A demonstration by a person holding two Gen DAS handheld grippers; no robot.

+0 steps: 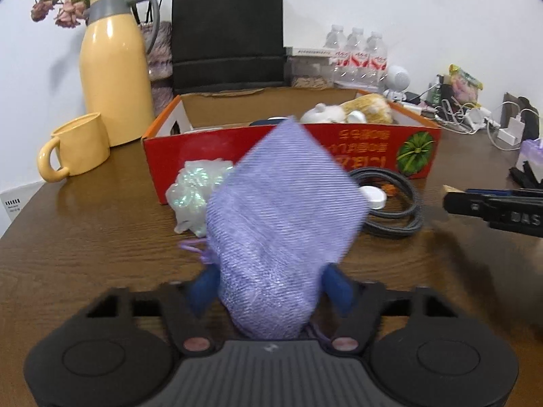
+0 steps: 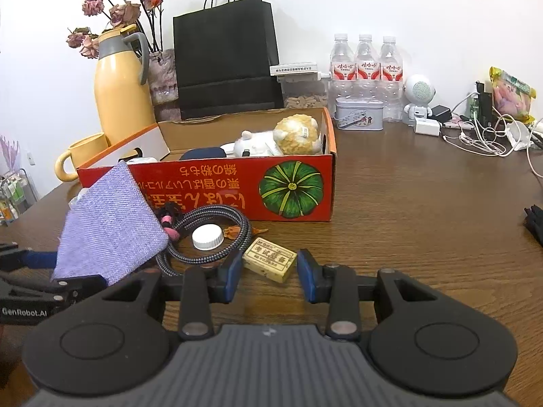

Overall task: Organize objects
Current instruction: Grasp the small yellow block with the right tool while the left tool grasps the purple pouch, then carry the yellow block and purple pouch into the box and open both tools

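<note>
Now the left gripper [image 1: 268,288] pinches the pouch [image 1: 281,224], the box [image 1: 339,149] just ahead; the right gripper [image 2: 268,271], nearer the eraser [image 2: 269,259], stands spread around it.

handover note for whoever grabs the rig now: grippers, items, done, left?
Left hand-held gripper: shut on the purple mesh pouch, lifted in front of the red box.
Right hand-held gripper: open, empty, straddling the small yellowed box on the table.
Done: plush toy in the box.
Left: pouch, braided cable, white cap, iridescent bundle.
</note>
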